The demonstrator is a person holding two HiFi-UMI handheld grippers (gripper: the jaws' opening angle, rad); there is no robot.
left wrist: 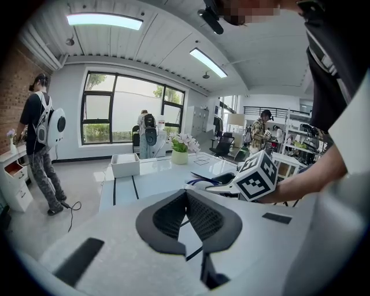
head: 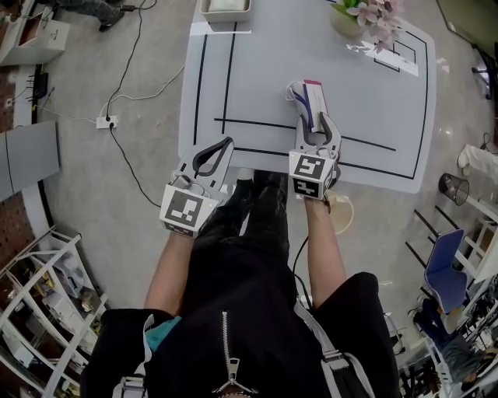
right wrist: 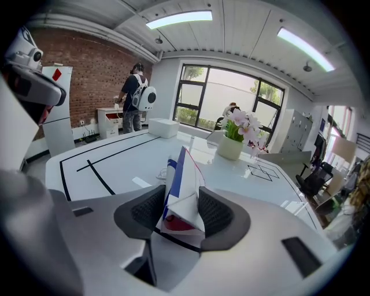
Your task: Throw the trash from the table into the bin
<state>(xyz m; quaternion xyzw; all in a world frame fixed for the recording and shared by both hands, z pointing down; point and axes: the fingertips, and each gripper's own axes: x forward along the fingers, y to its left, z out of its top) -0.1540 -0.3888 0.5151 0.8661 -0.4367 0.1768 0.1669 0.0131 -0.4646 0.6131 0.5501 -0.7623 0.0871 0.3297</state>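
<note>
A bright office room with a grey floor holds a white tabletop (head: 264, 78) marked with black tape lines. In the head view, at the tabletop's 12 o'clock edge stands a white rectangular tray (head: 226, 6), and toward 1 o'clock a pale pot of pink flowers (head: 366, 14). On the floor at about 3 o'clock from the tabletop, well apart from it, stands a black wire-mesh waste bin (head: 454, 186). At 9 o'clock a white power strip (head: 106, 121) lies on the floor with dark cables running from it.

The trash, a flattened white paper carton with blue and red print (head: 311, 101), lies on the tabletop near its 6 o'clock edge, pointing toward 12 o'clock. The right gripper (head: 313, 120) is over its near end, and the right gripper view shows the carton standing on edge between the two dark ribbed fingers (right wrist: 141, 211), both of which press against its sides.

The left gripper (head: 228, 144) hangs at the tabletop's 6 o'clock edge, at about 8 o'clock from the right one and apart from the carton. Its fingers are pressed together at the tips, with nothing between them.

People with backpacks stand by the windows in the background.
</note>
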